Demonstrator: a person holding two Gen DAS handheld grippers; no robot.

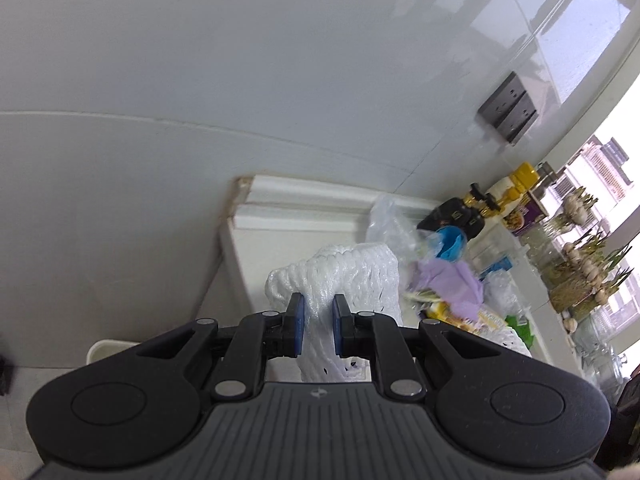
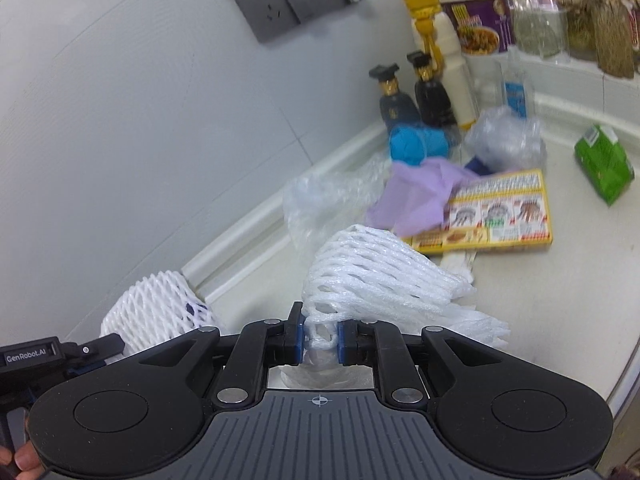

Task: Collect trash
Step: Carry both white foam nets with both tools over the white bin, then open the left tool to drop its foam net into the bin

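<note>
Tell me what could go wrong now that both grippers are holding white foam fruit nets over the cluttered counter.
The right gripper pinches only a few strands of its white foam mesh net, so it may tear or slip free. The left gripper holds its own white foam net more fully. The loose net ends hang near the purple crumpled sheet and the yellow printed carton and might drag them.

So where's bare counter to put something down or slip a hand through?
Bare counter lies right of the foam net, between the yellow box and the counter's front edge, and again between that box and the green packet. By the wall it is crowded: bottles, clear plastic, purple wrap.
</note>
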